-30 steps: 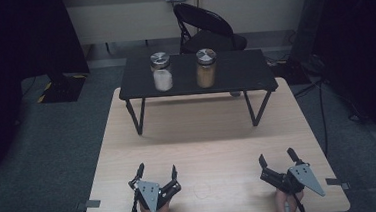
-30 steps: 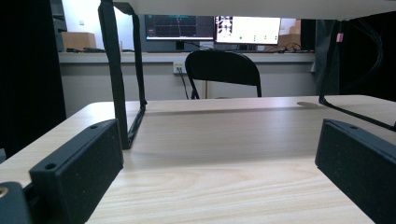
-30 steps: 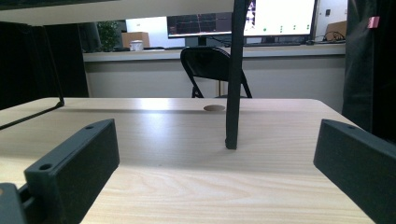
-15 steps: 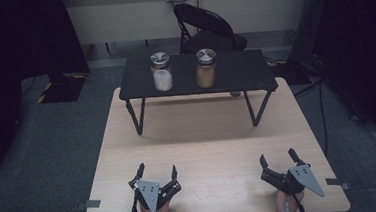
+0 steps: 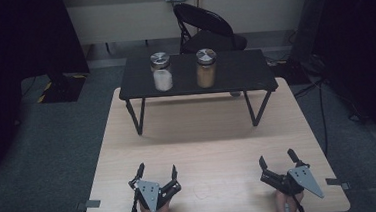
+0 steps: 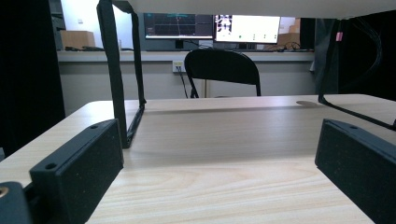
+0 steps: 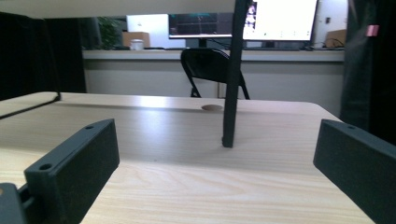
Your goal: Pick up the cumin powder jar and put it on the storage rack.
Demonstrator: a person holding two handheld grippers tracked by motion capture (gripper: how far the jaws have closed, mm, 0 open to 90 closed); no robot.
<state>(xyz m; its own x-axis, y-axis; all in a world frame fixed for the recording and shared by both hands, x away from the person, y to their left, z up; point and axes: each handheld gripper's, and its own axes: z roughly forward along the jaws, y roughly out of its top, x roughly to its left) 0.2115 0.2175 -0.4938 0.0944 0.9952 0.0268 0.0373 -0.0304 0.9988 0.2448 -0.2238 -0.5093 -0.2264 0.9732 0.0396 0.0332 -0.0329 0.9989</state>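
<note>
Jars (image 5: 162, 71) on black stand (image 5: 234, 75) | likely rigid, breakable glass; grip body below lid | left tool (image 5: 156, 176), right tool (image 5: 278, 161) spread, resting on worktop (image 5: 213, 134)

The light wood-grain counter (image 5: 213, 139) shows pale beige with faint darker streaks. On it stands a matte black low metal-legged stand (image 5: 234, 75). The clear glass jar of white powder (image 5: 161, 71) and the clear glass jar of tan-brown powder (image 5: 206, 68) both wear silver lids. Each black hand-held gripper, left (image 5: 156, 174) and right (image 5: 277, 159), carries a grey plate. The floor (image 5: 54, 155) is speckled grey carpet
</note>
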